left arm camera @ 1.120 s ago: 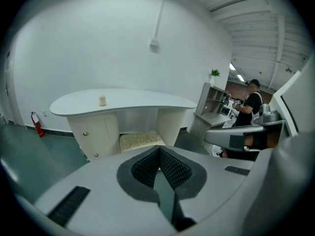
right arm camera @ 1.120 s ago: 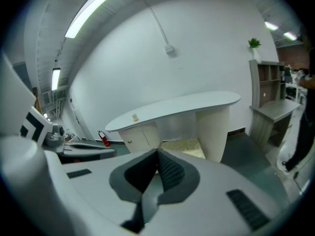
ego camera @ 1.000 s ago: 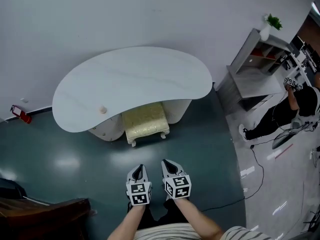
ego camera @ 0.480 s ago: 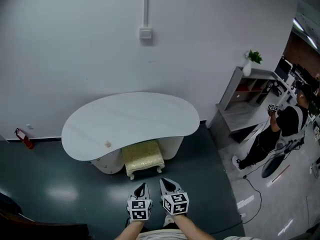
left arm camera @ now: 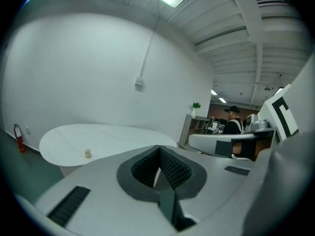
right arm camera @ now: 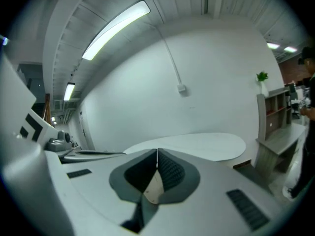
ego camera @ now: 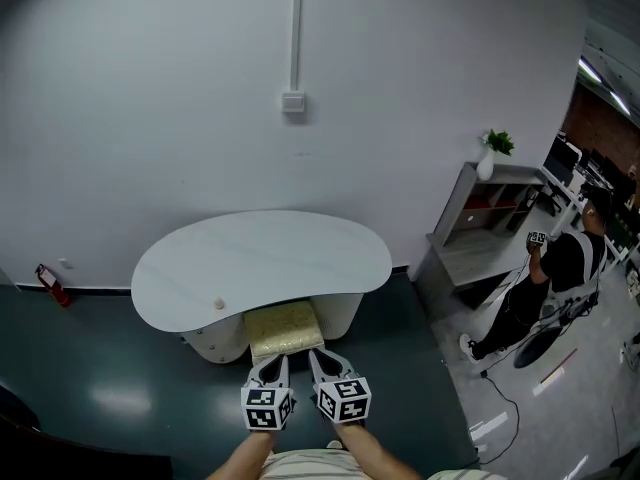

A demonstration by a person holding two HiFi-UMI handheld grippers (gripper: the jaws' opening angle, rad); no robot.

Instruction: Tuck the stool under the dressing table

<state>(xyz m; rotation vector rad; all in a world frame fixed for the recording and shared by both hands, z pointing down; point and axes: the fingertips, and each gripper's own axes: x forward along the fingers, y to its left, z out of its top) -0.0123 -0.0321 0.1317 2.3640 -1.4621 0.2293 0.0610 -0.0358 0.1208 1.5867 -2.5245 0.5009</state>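
Observation:
The dressing table [ego camera: 260, 263] has a white kidney-shaped top and stands against the wall. The stool [ego camera: 284, 328], with a pale yellow cushion, sits partly under the table's front edge, its near end showing. My left gripper [ego camera: 280, 361] and right gripper [ego camera: 316, 354] hover side by side just in front of the stool, both shut and empty, not touching it. In the left gripper view the left gripper [left arm camera: 158, 151] points over the table top [left arm camera: 98, 141]. The right gripper [right arm camera: 157, 154] points at the table [right arm camera: 197, 144] too.
A small cream knob [ego camera: 218, 305] stands on the table top. A grey shelf unit [ego camera: 480, 238] with a potted plant [ego camera: 493, 143] is at the right, with a person [ego camera: 560, 268] beyond it. A red extinguisher [ego camera: 50, 286] leans at the left wall. Cables [ego camera: 500, 388] cross the floor.
Both grippers have risen and tipped more level, and the head view has lifted to take in more wall. Table and stool have not moved. Both grippers stay shut.

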